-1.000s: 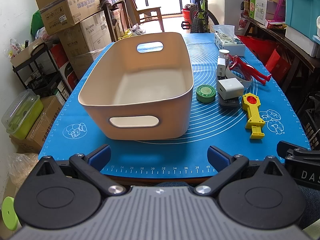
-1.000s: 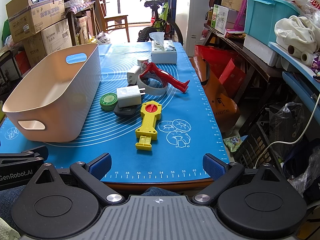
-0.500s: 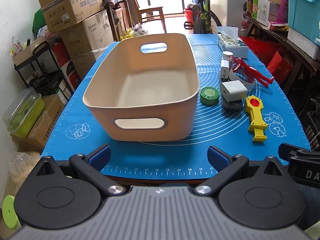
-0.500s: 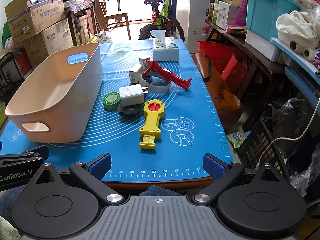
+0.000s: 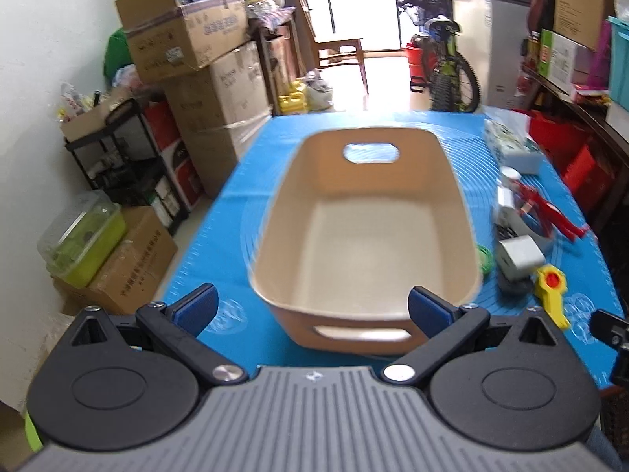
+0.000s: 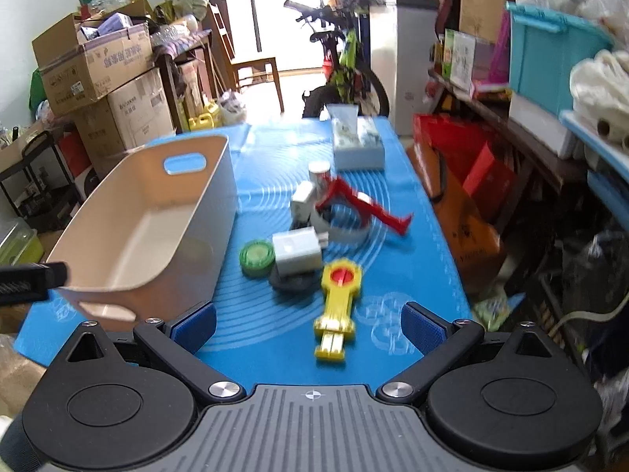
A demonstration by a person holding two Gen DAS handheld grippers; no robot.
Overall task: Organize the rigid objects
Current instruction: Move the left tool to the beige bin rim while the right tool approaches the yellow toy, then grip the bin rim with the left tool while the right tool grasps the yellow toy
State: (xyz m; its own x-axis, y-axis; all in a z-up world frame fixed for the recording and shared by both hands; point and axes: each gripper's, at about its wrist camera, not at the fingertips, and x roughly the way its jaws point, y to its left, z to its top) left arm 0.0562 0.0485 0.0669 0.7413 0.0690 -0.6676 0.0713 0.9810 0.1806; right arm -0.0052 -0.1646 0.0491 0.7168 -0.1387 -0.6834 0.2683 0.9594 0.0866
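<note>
An empty beige bin [image 5: 365, 236] [image 6: 137, 236] with handle slots stands on the blue mat [image 5: 243, 196] [image 6: 412, 275]. To its right lie a yellow toy [image 6: 336, 310] [image 5: 550, 291], a white charger [image 6: 297, 253] [image 5: 519, 257] on a black disc [image 6: 293, 283], a green round tin [image 6: 256, 256] [image 5: 485, 259], a red tool [image 6: 365, 204] [image 5: 550, 212] with a white ring, and another white plug [image 6: 302, 196]. My left gripper [image 5: 312, 306] is open just before the bin's near wall. Open too, my right gripper [image 6: 308, 320] hovers over the yellow toy's near end.
A tissue box [image 6: 355, 145] [image 5: 511, 145] sits at the mat's far right. Cardboard boxes [image 5: 188, 43] and a black rack [image 5: 118, 161] stand left of the table, a bicycle [image 6: 342, 63] behind it, and shelves with a teal crate [image 6: 550, 55] to the right.
Both grippers have risen and moved forward over the table; the bin and the loose items now sit closer and lower in each view. Nothing has been grasped.
</note>
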